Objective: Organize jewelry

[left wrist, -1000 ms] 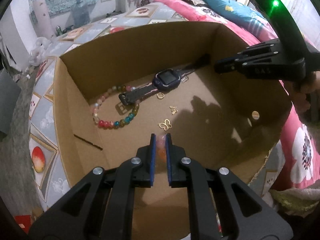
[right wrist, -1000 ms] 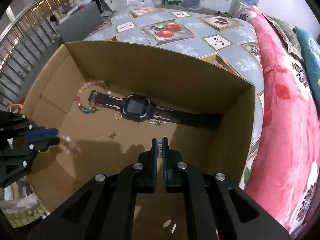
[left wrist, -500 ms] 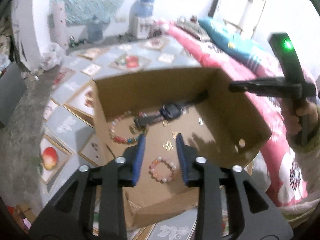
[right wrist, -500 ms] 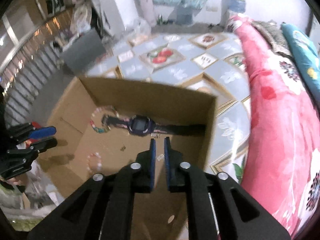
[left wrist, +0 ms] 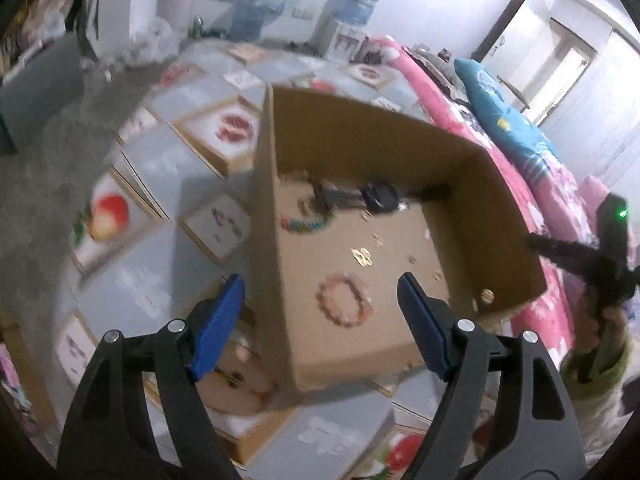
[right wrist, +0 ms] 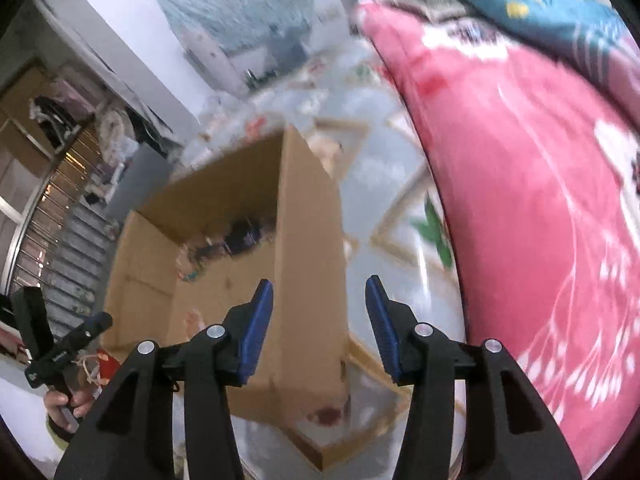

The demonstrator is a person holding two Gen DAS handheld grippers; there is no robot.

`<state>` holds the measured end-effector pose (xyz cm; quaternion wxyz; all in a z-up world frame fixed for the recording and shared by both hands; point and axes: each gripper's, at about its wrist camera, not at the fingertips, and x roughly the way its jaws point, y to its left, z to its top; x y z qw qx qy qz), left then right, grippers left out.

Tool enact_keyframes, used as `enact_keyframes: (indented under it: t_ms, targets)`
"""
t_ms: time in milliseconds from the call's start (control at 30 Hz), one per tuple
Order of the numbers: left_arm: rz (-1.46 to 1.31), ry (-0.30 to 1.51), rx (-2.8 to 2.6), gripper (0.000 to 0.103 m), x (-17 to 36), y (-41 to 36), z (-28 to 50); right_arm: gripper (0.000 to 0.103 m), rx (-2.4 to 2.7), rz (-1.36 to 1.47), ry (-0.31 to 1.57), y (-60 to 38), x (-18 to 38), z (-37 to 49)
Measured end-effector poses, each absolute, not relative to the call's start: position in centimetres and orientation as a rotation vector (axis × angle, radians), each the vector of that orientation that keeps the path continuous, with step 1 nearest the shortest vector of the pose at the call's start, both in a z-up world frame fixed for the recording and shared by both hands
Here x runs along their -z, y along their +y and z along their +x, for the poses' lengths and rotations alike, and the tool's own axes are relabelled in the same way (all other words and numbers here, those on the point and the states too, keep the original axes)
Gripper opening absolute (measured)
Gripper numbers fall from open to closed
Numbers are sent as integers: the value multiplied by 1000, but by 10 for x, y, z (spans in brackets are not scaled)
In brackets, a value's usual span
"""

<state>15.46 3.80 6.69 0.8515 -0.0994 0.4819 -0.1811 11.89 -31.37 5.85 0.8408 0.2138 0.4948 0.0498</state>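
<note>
An open cardboard box (left wrist: 472, 200) stands on the patterned floor mat. On its floor lie a pale pink bead bracelet (left wrist: 345, 300), a gold butterfly charm (left wrist: 362, 257), a multicoloured bead bracelet (left wrist: 304, 224) and a dark watch (left wrist: 378, 196). My left gripper (left wrist: 320, 294) hangs above the box's near left corner, its jaws opening with nothing between them. My right gripper (right wrist: 319, 298) is over the box's right wall (right wrist: 310, 264), its jaws opening and empty. The right gripper (left wrist: 576, 258) also shows at the right edge of the left wrist view, and the left gripper (right wrist: 86, 330) at the lower left of the right wrist view.
A pink flowered bed cover (right wrist: 520, 184) with a blue pillow (left wrist: 500, 120) runs along the box's right side. The mat (left wrist: 160, 208) with fruit pictures spreads left of the box. A water dispenser (left wrist: 352, 12) stands at the far wall. A metal railing (right wrist: 48, 240) is at far left.
Both grippers went from shut to open and drew back from the box. The pink bracelet left the left jaws and lies on the box floor. Both views have rolled.
</note>
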Motion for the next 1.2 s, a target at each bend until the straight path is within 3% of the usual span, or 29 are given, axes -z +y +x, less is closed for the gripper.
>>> enact_keyframes:
  t_ms: [700, 1200]
  targets:
    - [-243, 1019, 362, 77, -60, 37, 143, 50, -188, 437, 1090, -273, -54, 95]
    - [-249, 1019, 382, 77, -60, 40, 93, 50, -184, 481, 1076, -275, -51, 48]
